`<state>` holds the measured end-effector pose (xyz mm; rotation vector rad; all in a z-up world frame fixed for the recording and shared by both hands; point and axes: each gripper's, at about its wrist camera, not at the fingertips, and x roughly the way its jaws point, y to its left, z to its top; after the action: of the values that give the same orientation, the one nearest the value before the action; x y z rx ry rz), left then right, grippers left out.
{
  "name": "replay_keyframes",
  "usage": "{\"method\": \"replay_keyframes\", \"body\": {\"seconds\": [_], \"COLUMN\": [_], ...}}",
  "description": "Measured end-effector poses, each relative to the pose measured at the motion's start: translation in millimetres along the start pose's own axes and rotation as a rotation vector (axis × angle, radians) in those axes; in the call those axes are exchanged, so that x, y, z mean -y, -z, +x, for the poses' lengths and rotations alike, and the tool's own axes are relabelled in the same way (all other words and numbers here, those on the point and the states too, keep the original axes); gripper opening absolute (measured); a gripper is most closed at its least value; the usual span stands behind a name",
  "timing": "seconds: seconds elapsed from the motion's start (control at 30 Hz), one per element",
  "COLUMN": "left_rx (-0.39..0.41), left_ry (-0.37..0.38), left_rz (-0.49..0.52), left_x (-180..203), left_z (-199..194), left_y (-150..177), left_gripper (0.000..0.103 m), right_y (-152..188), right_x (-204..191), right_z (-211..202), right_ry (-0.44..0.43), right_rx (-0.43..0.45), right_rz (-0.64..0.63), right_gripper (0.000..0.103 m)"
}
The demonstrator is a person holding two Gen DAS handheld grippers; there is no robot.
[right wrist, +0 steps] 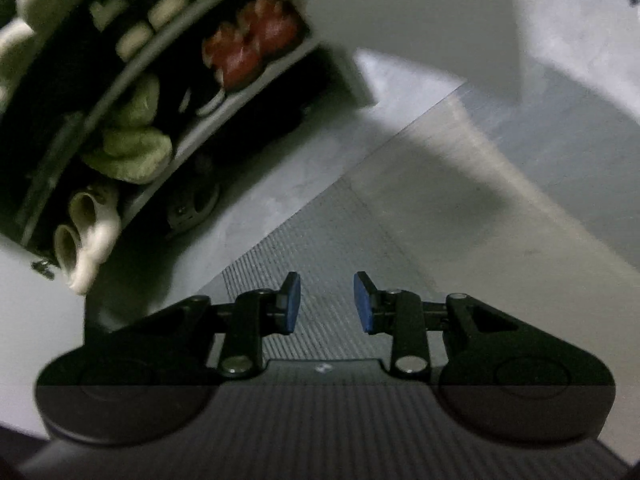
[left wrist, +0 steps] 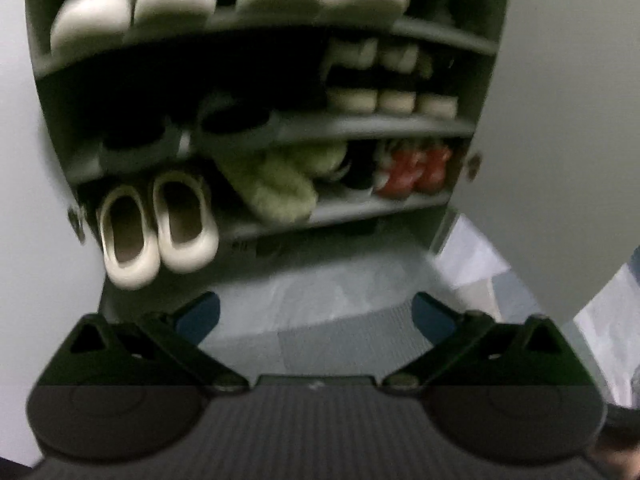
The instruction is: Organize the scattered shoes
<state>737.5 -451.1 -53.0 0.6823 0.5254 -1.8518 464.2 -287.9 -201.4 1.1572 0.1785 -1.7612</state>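
An open shoe cabinet (left wrist: pixel 376 122) with grey shelves fills the left wrist view. A cream pair of clogs (left wrist: pixel 158 226) stands at the lower left, heels outward. Green fuzzy slippers (left wrist: pixel 276 180) lie askew on the shelf beside them, and a red pair (left wrist: pixel 416 172) sits further right. Pale shoes line the upper shelves. My left gripper (left wrist: pixel 316 314) is wide open over the floor in front of the cabinet, holding nothing. The right wrist view shows the same cabinet tilted at upper left, with the green slippers (right wrist: pixel 132 140) and red pair (right wrist: pixel 252 48). My right gripper (right wrist: pixel 326 304) is open and empty above the ribbed mat (right wrist: pixel 304 248).
White cabinet doors (left wrist: pixel 560 120) stand open on both sides. A dark round object (right wrist: pixel 192 208) lies on the floor under the cabinet's lowest shelf. Grey floor and a pale tiled strip (right wrist: pixel 460 200) stretch to the right.
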Motion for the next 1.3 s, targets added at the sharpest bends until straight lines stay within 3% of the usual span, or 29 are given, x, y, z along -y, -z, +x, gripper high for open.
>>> {"method": "replay_keyframes", "body": {"seconds": [0.13,0.23,0.27,0.3,0.33,0.4,0.57,0.67,0.73,0.83,0.93,1.0,1.13,1.2,1.27,1.3], "left_rx": [-0.014,-0.013,0.001,0.026,0.027,0.011,-0.032,0.009,0.052,0.076,0.090,0.088,0.071,0.029,-0.001,-0.005], "left_ry": [0.004,-0.003,-0.017,-0.034,-0.038,-0.059,-0.026,0.028,0.057,0.086,0.102,0.100,0.110,0.103,0.077,0.058], "left_rz": [0.025,0.113,0.186,0.284,0.301,0.387,0.339,0.269,0.275,0.261,0.259,0.246,0.220,0.193,0.143,0.120], "left_x": [35,64,75,88,90,101,97,83,77,67,63,58,46,37,31,30], "left_z": [-48,-98,-121,-151,-158,-206,-257,-271,-267,-250,-242,-241,-240,-238,-240,-240], "left_y": [-42,-78,-88,-99,-101,-128,-184,-228,-259,-301,-321,-331,-344,-348,-354,-357], "left_gripper": [0.103,0.103,0.103,0.103,0.103,0.103,0.103,0.103,0.103,0.103,0.103,0.103,0.103,0.103,0.103,0.103], "right_y": [-32,-63,-72,-87,-102,-127,-191,-237,-261,-287,-315,-328,-364,-381,-397,-407], "right_x": [-30,-53,-60,-72,-83,-104,-156,-188,-206,-224,-239,-244,-252,-254,-255,-254], "right_z": [-120,-186,-203,-228,-252,-283,-362,-403,-421,-438,-447,-447,-455,-457,-460,-461], "right_ry": [0.079,0.171,0.183,0.176,0.166,0.122,0.012,-0.038,-0.022,0.015,0.052,0.088,0.121,0.139,0.144,0.140], "right_rx": [-0.015,-0.012,-0.006,0.009,0.020,-0.007,-0.074,-0.054,-0.003,0.075,0.155,0.168,0.189,0.188,0.205,0.220], "right_rz": [-0.112,-0.045,-0.007,0.044,0.082,0.017,-0.149,-0.285,-0.347,-0.322,-0.234,-0.208,-0.239,-0.306,-0.374,-0.411], "right_gripper": [0.034,0.034,0.034,0.034,0.034,0.034,0.034,0.034,0.034,0.034,0.042,0.042,0.043,0.057,0.087,0.091]}}
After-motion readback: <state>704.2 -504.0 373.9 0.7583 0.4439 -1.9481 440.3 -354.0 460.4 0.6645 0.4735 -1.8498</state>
